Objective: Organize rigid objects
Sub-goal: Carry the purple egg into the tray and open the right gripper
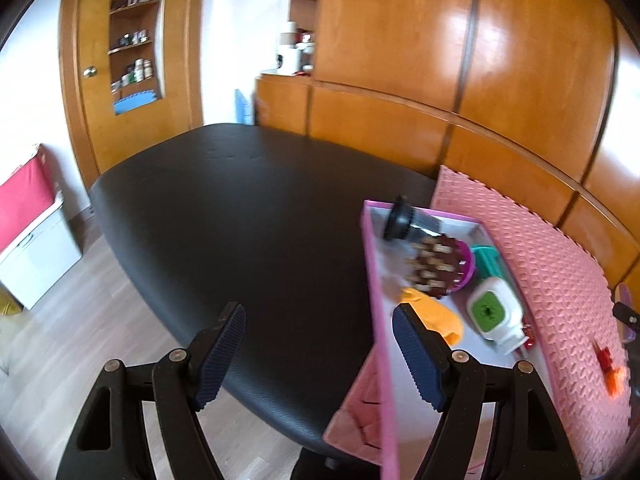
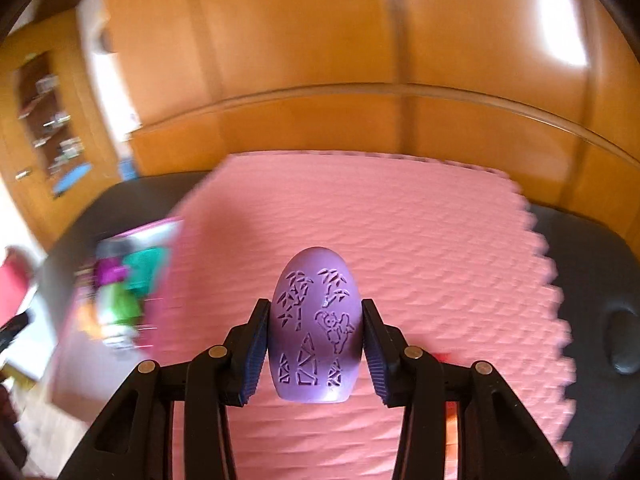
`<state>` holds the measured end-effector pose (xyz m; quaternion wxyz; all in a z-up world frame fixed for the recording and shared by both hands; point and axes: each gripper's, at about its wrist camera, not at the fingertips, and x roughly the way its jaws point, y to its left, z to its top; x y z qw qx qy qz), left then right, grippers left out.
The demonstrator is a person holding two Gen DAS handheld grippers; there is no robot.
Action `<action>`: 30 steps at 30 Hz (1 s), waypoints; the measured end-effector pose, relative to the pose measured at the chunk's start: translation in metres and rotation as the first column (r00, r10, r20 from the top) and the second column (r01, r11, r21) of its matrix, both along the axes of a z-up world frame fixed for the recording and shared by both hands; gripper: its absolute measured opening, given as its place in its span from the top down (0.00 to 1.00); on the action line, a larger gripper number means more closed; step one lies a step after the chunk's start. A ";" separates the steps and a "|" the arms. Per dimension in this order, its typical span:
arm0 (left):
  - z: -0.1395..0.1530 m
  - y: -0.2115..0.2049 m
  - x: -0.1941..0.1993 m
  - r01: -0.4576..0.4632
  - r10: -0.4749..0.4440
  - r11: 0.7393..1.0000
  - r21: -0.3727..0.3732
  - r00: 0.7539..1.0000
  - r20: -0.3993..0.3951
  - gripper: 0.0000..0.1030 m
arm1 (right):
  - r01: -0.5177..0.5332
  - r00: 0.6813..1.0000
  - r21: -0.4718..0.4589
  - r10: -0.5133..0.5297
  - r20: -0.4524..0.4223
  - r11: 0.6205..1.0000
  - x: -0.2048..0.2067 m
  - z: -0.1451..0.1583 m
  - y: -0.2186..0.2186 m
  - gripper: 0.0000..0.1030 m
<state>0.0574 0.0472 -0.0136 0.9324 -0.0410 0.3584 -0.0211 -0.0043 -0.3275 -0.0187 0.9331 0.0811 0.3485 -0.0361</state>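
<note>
a purple egg-shaped piece (image 2: 314, 326) with carved bamboo and a panda sits clenched between the fingers of my right gripper (image 2: 315, 354), held above the pink foam mat (image 2: 420, 240). my left gripper (image 1: 320, 356) is released, fingers spread and holding nothing, over the edge of the pink box (image 1: 378, 292) of small objects on the black desk (image 1: 240, 208).

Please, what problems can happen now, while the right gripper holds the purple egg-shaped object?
The egg is smooth and rounded, and the right gripper pinches only its sides, so it may slip out. The tray is already crowded with a dispenser and other items, so placing the egg could knock them. The right view is blurred, suggesting fast motion.
</note>
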 end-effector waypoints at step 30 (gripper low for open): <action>-0.023 0.024 0.004 -0.032 0.029 0.998 -0.049 0.998 -0.064 0.26 | -0.396 0.878 0.166 0.425 -0.218 0.903 0.098 -0.080 0.236 0.56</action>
